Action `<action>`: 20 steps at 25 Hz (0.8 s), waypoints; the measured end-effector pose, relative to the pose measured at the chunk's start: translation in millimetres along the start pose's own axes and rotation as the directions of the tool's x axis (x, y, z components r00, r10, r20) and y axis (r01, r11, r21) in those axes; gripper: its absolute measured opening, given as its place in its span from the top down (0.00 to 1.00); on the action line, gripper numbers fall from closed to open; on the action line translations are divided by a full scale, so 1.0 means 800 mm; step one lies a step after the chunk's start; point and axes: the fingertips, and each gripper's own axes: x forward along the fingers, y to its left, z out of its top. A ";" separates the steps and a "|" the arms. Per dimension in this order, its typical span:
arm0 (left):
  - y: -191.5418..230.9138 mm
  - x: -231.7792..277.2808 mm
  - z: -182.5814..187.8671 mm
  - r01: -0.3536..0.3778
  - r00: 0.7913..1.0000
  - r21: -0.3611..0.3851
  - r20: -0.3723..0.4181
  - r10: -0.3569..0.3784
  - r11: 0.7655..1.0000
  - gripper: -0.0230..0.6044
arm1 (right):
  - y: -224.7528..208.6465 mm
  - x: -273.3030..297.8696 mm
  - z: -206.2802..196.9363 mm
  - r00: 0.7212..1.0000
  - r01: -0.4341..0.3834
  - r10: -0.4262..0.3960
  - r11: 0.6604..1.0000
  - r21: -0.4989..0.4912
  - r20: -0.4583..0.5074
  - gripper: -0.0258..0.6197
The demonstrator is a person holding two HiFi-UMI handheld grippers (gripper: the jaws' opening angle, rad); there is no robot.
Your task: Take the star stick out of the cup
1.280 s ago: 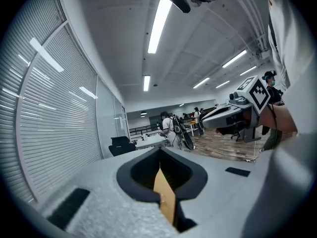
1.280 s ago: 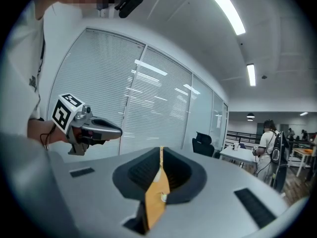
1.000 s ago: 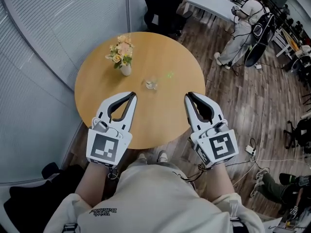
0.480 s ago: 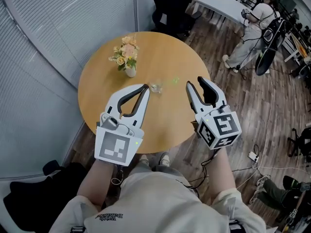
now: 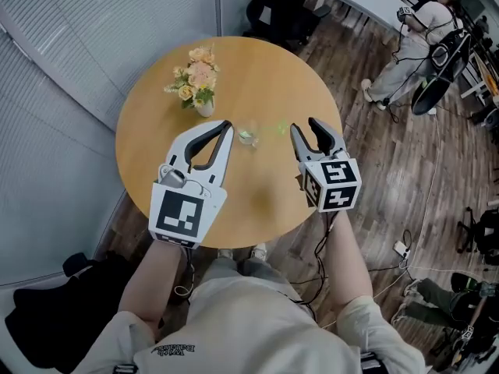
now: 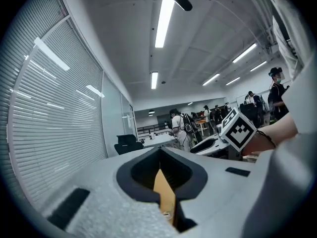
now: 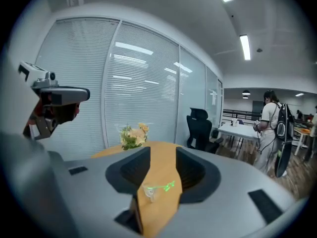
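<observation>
While left gripper [image 5: 225, 125] was closed and empty, right gripper [image 5: 305, 125] had just been opening, jaws wide, nothing between, near cup [image 5: 247, 136] holding star stick [image 5: 269, 128] on table [image 5: 265, 76].

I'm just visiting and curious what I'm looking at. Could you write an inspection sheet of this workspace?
Surface: round wooden table.
Job's things: clear cup near the centre; green star stick leaning out of it.
Clutter: vase of flowers.
Grippers: left gripper shut, empty; right gripper open, jaws just been opening, nothing between them.
Cables: cable hanging from right gripper toward the floor.
Surroundings: blinds, office chair, person standing nearby.
</observation>
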 end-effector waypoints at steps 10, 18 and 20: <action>0.007 0.046 -0.091 0.009 0.990 -0.060 -0.138 -0.017 0.998 0.93 | -0.031 0.077 -0.075 0.993 0.016 -0.003 0.994 0.112 -0.118 0.74; -0.001 0.060 -0.144 0.019 0.977 -0.107 -0.211 -0.041 0.994 0.93 | -0.036 0.126 -0.138 0.978 0.026 0.013 0.983 0.181 -0.209 0.74; -0.002 0.059 -0.152 0.019 0.974 -0.114 -0.222 -0.045 0.993 0.93 | -0.036 0.133 -0.150 0.974 0.027 0.020 0.979 0.202 -0.226 0.74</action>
